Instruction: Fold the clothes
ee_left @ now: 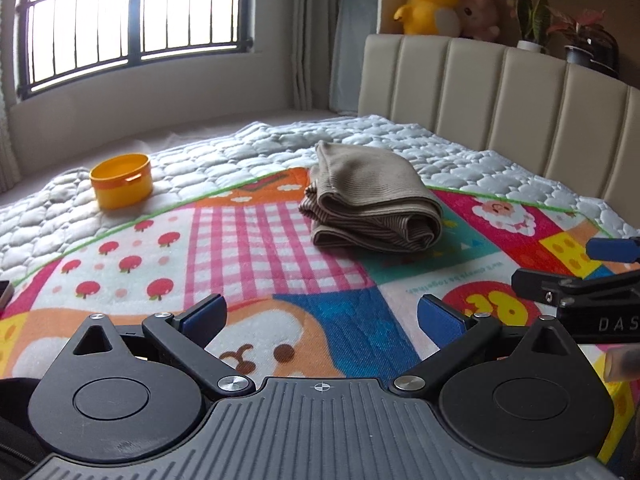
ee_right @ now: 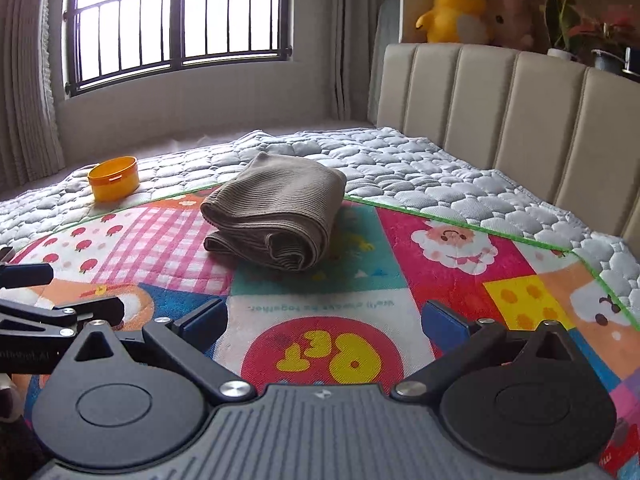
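My left gripper [ee_left: 320, 314] and right gripper [ee_right: 324, 318] hang side by side over the near part of the bed [ee_left: 460, 148], both spread wide and holding nothing. The garment [ee_left: 372, 204], a ribbed tan knit, lies folded into a thick bundle on the patchwork play blanket [ee_left: 248, 236], close to that blanket's far edge and well apart from both grippers. It looks finished or nearly so.

I judge it soft, light and floppy: the layers would slide over each other and sag if I lifted it by one corner. The rolled fold facing me is the thickest, firmest part, so that is where I would pinch it, one gripper at each end of that fold, catching all layers together. The ribbing should give the pads some bite.

An orange tub [ee_left: 120, 180] sits on the grey quilt near the bed's far left edge, clear of the garment. The padded headboard [ee_left: 500, 92] runs along the right side, with a yellow stuffed duck [ee_left: 430, 4], a pink stuffed toy and potted plants [ee_left: 532, 20] on the ledge behind. Nothing lies between my grippers and the bundle; only the soft, uneven bedding beneath could let it tip.
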The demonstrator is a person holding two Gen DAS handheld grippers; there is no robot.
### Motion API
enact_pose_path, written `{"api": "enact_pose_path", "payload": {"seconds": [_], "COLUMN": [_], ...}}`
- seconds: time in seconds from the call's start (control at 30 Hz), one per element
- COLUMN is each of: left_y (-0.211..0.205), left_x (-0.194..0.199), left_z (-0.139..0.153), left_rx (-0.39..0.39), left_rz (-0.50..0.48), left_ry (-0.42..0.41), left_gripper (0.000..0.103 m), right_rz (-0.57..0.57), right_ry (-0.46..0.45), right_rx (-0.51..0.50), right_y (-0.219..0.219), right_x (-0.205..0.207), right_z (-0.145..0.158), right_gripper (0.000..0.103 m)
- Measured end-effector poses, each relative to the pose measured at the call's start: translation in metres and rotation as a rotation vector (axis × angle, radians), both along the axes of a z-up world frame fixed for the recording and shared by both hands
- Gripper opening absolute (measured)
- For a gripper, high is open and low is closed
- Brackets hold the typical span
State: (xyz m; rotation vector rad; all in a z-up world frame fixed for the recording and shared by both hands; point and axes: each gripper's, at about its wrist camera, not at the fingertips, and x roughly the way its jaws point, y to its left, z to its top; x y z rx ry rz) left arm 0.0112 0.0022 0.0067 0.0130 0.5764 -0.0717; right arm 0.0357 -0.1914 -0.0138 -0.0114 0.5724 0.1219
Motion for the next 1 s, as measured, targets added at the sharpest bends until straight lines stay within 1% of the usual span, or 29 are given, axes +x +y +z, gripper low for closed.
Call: {"api": "enact_pose_path", "payload": {"seconds": [0.13, 0.37, 0.63, 1.0], "left_y": [0.0013, 0.0036, 0.0033, 0.0040], "left_x": [0.0016, 0.0049, 0.0060, 0.0078], "left_z": [-0.0006, -0.0033, -0.0050, -0.0066], "left_rx": [-0.002, -0.007, -0.004, -0.009], "left_rz": [0.009, 0.022, 0.016, 0.020], "left_ry": [0.007, 0.028, 0.043, 0.058], "left_gripper": [0.103, 0.103, 0.103, 0.103], "right_rz": [-0.005, 0.031, 0.020, 0.028], "right_ry": [0.020, 0.037, 0.069, 0.074], "right_rx": [0.029, 0.009, 0.024, 0.028], "right_y": [-0.0040, 0.0028, 0.0007, 0.0007], "right_x": [0.0022, 0.0019, 0.0046, 0.0047], "right_z": [-0.0021, -0.0051, -0.0078, -0.0083], "right_gripper": [0.103, 0.103, 0.103, 0.103]}}
